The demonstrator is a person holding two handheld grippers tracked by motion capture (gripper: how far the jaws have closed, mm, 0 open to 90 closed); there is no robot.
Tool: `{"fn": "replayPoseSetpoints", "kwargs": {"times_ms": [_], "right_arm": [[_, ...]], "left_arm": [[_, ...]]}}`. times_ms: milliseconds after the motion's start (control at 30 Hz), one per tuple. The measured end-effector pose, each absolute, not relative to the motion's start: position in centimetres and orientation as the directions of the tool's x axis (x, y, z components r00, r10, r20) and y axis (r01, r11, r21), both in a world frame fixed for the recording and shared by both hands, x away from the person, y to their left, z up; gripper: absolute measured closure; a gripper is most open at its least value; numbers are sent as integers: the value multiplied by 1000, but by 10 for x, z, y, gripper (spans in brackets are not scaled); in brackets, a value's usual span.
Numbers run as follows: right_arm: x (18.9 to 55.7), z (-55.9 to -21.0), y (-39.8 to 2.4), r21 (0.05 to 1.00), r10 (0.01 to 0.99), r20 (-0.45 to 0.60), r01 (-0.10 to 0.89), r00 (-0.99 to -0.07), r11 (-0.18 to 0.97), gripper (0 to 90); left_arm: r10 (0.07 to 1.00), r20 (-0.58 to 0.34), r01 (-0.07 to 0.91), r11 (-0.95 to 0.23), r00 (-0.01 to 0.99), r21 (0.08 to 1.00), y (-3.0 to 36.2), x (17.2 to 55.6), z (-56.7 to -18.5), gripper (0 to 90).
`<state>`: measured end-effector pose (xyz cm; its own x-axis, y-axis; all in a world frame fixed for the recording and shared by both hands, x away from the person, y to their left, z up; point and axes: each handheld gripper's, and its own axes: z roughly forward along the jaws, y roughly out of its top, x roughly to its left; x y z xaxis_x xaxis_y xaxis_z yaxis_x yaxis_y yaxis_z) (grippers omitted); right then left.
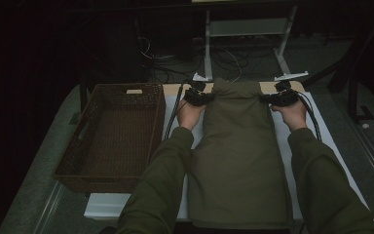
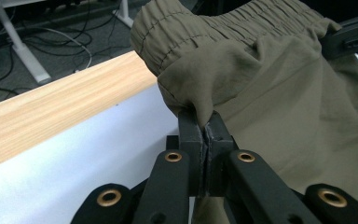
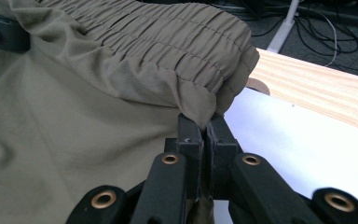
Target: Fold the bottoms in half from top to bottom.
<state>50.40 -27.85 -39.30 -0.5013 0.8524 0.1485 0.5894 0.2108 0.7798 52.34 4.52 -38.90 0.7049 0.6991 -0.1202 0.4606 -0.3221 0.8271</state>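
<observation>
Gripping: both tools clamp the far, elasticated end of an olive-green garment (image 1: 236, 151), one at each corner.
Left tool (image 1: 198, 97): jaws pressed together on a pinch of cloth just under the gathered waistband (image 2: 223, 28) — in the left gripper view the fabric bunches up out of the closed jaws.
Right tool (image 1: 281, 99): jaws likewise closed on the opposite corner; in the right gripper view the ribbed band folds over just above them.
Left hand (image 1: 189, 114): stretched forward along the garment's left edge, forearm in a dark green sleeve (image 1: 158, 185) coming in from the bottom of the high view.
Right hand (image 1: 292, 114): mirrors it on the right edge, arm nearly straight, a black cable (image 1: 314, 122) trailing back beside the wrist.
Garment: lies lengthwise down the middle of the table, mostly flat, with the gripped end raised and puckered between the two tools.
Table (image 1: 333, 161): covered by a white sheet, with a strip of pale wood (image 2: 51, 112) bare along its far edge.
Basket (image 1: 112, 139): brown wicker, on the left of the table, just beside the left arm.
Room: dim — a grey floor, tangled cables (image 1: 224, 58) and a white metal frame (image 1: 246, 29) beyond the table.
</observation>
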Motion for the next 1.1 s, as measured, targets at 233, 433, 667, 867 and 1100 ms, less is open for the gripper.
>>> {"fn": "replayPoseSetpoints", "kwargs": {"times_ms": [233,433,667,867,1100], "right_arm": [[489,-393,-285,797,835,167,571,-524,199,858],[477,-396,-289,802,817,186,565,-546,195,858],[462,-394,-287,801,809,186,563,-557,204,857],[451,-395,-283,802,813,165,556,-559,220,857],[436,-405,-281,803,811,165,553,-561,220,858]], "left_arm": [[673,-116,431,-323,731,843,47,508,-386,879],[661,-127,428,-316,739,847,50,495,-385,879],[656,-112,424,-340,747,839,52,478,-382,879],[647,-120,432,-348,753,832,55,464,-383,879],[632,-122,431,-362,765,826,57,451,-387,879]]}}
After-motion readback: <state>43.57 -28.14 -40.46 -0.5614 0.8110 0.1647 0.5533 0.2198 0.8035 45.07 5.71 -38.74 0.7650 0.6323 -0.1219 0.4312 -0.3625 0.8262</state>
